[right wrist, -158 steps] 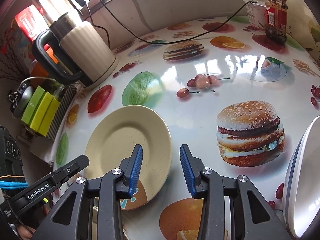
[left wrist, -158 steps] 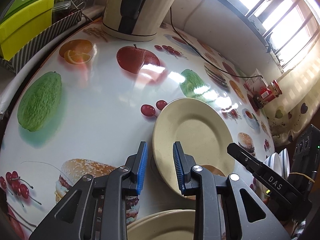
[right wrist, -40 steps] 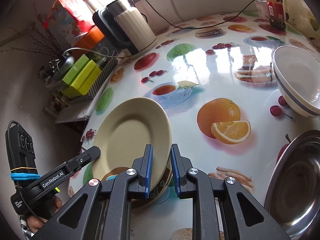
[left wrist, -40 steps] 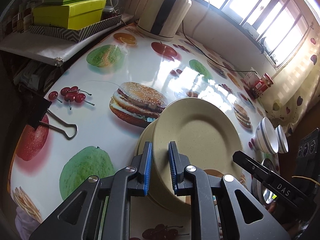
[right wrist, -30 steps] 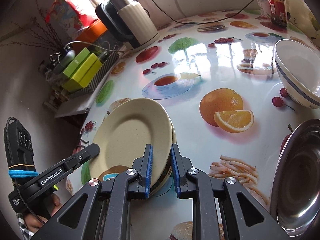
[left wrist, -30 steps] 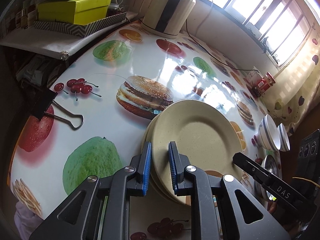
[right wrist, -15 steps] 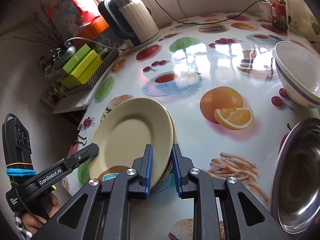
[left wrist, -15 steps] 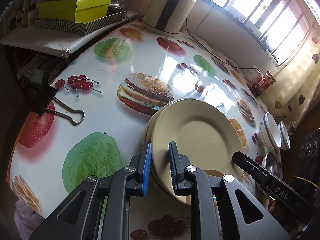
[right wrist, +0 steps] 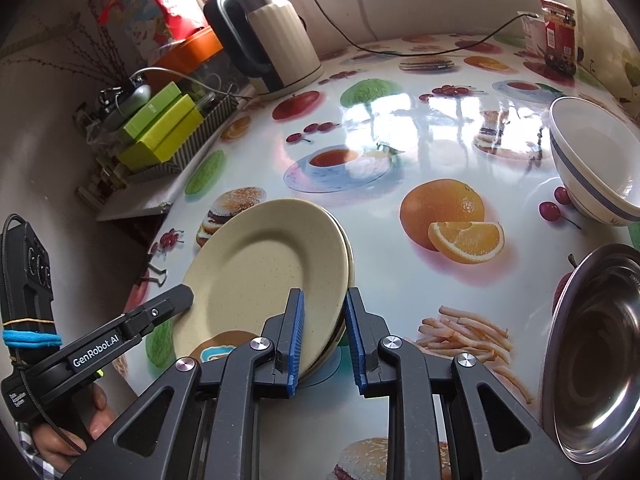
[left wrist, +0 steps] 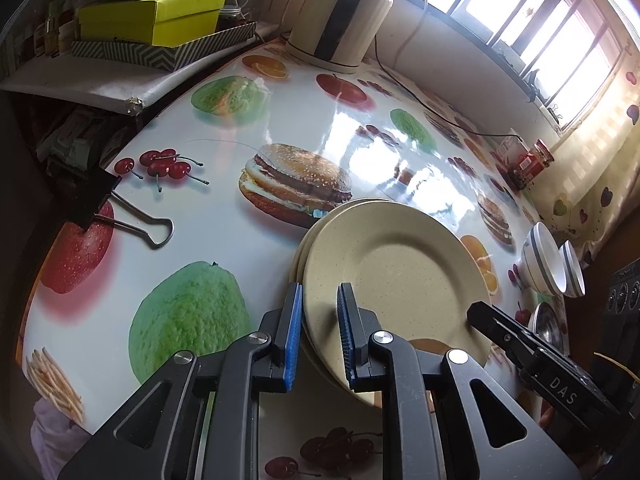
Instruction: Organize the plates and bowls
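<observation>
A stack of beige speckled plates sits near the table's front edge, and the top plate lies on it slightly askew. My left gripper is shut on that plate's near rim, blue pads on either side. My right gripper grips the opposite rim, its outer pad close beside the lower plates' edges. One of the left gripper's fingers shows on the plate's far side in the right wrist view. Two white bowls with blue bands stand to the right; one bowl is large in the right wrist view.
A steel basin sits at the table's right front. A cream kettle with its cord, green boxes and a red jar line the back. A black binder clip lies on the left. A hand holds the left gripper.
The top plate was carried from mid-table and came down from a tilt onto the stack. Over the last half second both grippers and the plate have hardly moved.
</observation>
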